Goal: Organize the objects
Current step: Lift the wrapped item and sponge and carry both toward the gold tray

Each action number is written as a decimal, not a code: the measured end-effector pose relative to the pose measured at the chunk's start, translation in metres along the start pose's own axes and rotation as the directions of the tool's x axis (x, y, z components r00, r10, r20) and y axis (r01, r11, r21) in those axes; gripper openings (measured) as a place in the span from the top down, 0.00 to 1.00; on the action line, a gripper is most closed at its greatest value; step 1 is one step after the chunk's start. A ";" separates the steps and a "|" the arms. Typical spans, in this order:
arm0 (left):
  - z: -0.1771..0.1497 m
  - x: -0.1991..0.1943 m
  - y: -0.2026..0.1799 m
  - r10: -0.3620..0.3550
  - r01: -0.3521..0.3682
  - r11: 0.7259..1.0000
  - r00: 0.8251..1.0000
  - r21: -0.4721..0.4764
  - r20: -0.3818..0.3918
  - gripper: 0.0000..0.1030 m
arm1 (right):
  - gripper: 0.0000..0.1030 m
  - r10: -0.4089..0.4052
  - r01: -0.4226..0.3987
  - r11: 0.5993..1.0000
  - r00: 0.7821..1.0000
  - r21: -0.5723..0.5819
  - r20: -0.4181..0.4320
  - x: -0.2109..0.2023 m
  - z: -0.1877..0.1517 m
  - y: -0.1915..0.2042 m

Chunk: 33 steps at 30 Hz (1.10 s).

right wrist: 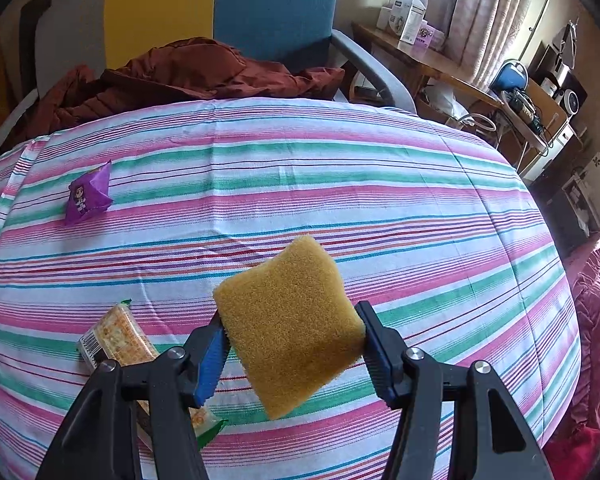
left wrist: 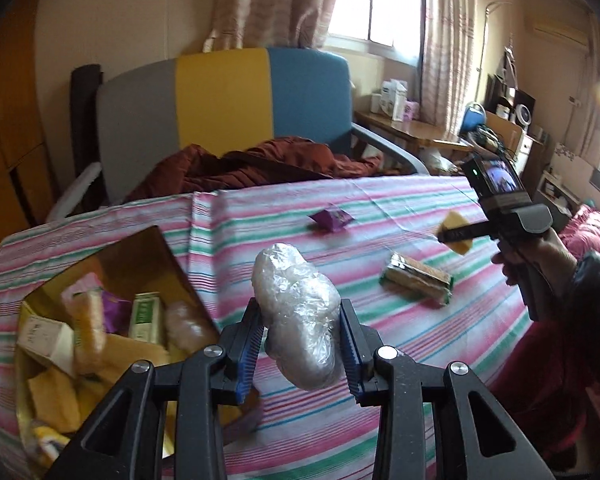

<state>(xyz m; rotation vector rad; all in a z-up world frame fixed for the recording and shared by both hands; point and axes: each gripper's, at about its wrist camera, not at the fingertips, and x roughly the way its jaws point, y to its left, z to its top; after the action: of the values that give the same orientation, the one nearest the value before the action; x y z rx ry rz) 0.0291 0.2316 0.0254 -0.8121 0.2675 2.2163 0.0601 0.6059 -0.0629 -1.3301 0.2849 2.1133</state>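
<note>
My left gripper [left wrist: 300,336] is shut on a lump wrapped in clear plastic film [left wrist: 298,312], held above the striped tablecloth [left wrist: 380,208]. To its left stands an open gold box [left wrist: 148,248] filled with several packets and yellow sponges. My right gripper [right wrist: 292,340] is shut on a yellow sponge [right wrist: 290,328], lifted over the cloth; in the left wrist view that right gripper [left wrist: 452,234] shows at the right, held by a hand. A purple snack packet [right wrist: 88,198] [left wrist: 332,218] and a green-edged cracker pack [left wrist: 418,280] [right wrist: 120,336] lie on the cloth.
A grey, yellow and blue chair [left wrist: 228,100] with a rust-red jacket [left wrist: 252,166] stands behind the table. A wooden desk with boxes [right wrist: 412,20] and clutter sits at the back right. A pink quilt [right wrist: 596,304] lies at the right edge.
</note>
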 end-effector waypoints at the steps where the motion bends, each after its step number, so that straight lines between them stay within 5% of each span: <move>1: 0.000 -0.004 0.004 0.013 -0.013 1.000 1.000 -0.008 0.005 0.64 | 0.41 -0.004 0.004 1.000 1.000 -0.002 -0.004 0.001 0.000 0.001; 11: -0.011 -0.028 0.044 0.071 -0.069 0.994 0.997 -0.082 0.024 0.64 | 0.41 -0.002 0.002 1.000 1.000 -0.010 -0.026 -0.004 -0.001 0.006; 20: -0.027 -0.034 0.073 0.095 -0.092 0.984 0.995 -0.151 0.012 0.64 | 0.41 0.111 -0.110 0.993 0.994 -0.045 0.011 -0.047 -0.007 0.047; 26: -0.036 -0.042 0.093 0.106 -0.101 0.975 0.994 -0.199 0.013 0.64 | 0.41 0.248 -0.240 0.963 0.968 -0.121 0.050 -0.086 -0.016 0.107; 33: -0.054 -0.067 0.140 0.131 -0.111 0.946 0.990 -0.304 0.045 0.64 | 0.41 0.438 -0.417 0.881 0.897 -0.222 0.055 -0.133 -0.039 0.185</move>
<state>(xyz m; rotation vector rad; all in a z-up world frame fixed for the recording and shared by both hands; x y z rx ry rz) -0.0107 0.0718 0.0177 -0.9030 -0.0579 2.4311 0.0179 0.3904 0.0086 -1.3605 0.3512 2.6375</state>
